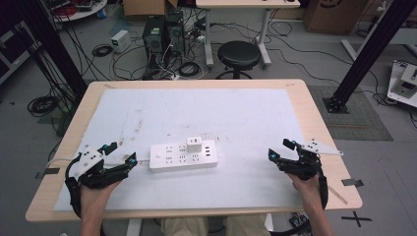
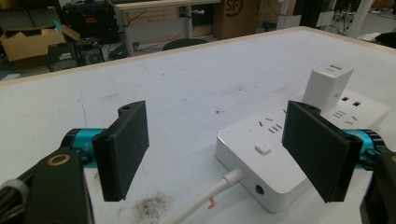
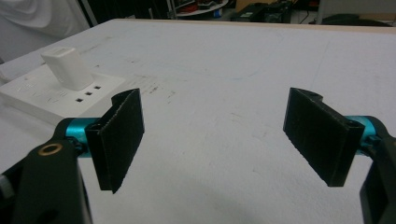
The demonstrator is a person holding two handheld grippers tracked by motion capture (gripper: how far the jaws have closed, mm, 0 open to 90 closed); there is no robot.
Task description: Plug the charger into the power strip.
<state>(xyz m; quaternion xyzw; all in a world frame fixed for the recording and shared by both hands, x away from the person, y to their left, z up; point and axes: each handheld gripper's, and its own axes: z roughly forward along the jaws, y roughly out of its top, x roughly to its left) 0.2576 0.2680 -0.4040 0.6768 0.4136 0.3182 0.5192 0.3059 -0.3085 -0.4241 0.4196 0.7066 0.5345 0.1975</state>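
Looking forward and down from above the near side of the bench (image 1: 314,118), taking in its whole top and the floor beyond. Riding low and close on the left hand-held gripper (image 2: 224,149), facing across the power strip (image 2: 280,158). Likewise low on the right hand-held gripper (image 3: 215,135). Shared throughout: strip and white charger (image 3: 65,67).
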